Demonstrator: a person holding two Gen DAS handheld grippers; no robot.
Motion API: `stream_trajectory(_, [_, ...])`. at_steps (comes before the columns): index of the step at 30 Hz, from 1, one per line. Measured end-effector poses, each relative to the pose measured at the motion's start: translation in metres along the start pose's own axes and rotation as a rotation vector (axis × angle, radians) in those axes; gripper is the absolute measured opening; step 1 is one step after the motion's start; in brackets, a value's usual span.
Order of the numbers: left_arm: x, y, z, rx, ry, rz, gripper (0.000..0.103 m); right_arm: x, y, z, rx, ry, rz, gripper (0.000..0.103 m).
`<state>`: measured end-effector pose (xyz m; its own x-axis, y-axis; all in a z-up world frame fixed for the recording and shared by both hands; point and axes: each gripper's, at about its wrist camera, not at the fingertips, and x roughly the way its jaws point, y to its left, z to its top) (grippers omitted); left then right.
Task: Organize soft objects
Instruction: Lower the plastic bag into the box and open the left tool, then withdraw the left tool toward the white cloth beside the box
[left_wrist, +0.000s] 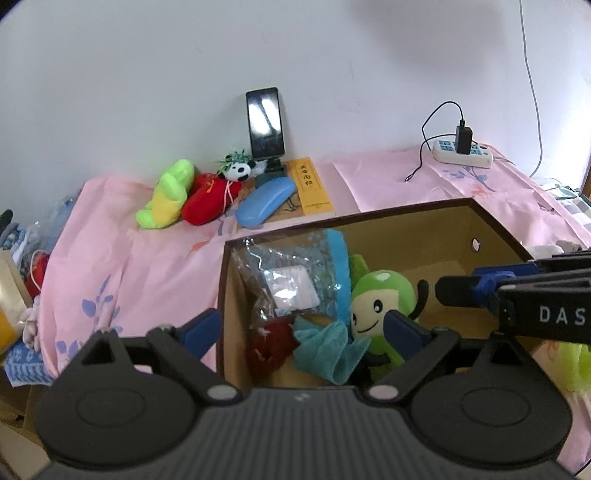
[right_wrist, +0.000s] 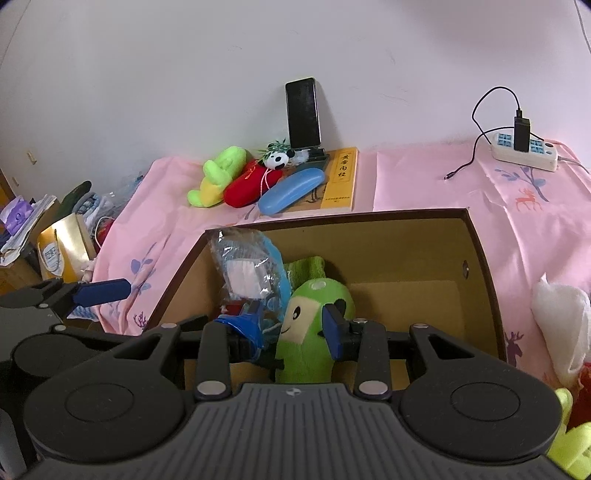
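Left claw (left_wrist: 299, 328) wide, empty, above box (left_wrist: 406, 218). Right claw (right_wrist: 291, 325) narrow, nothing visibly gripped, over green plush (right_wrist: 314, 321) lying inside. Remaining toys (left_wrist: 184, 195) well apart by wall; approach low, pinch body centrally.

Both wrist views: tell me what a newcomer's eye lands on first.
The smiling green plush doll stands in the cardboard box, between the right gripper fingers. Beside it, a clear plastic bag leans in the box's left corner. Behind, against the wall, a phone stands above more plush toys.
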<state>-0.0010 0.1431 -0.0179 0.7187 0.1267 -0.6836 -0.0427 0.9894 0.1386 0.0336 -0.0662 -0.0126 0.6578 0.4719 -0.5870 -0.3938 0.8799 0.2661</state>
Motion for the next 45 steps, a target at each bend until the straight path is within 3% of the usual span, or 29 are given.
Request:
stream_trajectory(14, [-0.023, -0.009, -0.009, -0.018, 0.005, 0.037, 0.096, -0.025, 0.001, -0.012, -0.022, -0.033, 0.049, 0.018])
stream_trajectory(29, [-0.048, 0.001, -0.036, -0.109, 0.018, 0.069, 0.096, -0.035, 0.010, -0.040, -0.113, 0.057, 0.154, 0.017])
stream_trajectory(37, [-0.071, 0.009, -0.058, -0.153, -0.018, 0.035, 0.096, -0.033, 0.012, -0.059, -0.182, 0.096, 0.181, 0.015])
stream_trajectory(45, [-0.067, -0.001, -0.089, -0.142, 0.044, -0.037, 0.096, -0.019, -0.001, -0.074, -0.135, 0.180, 0.166, 0.015])
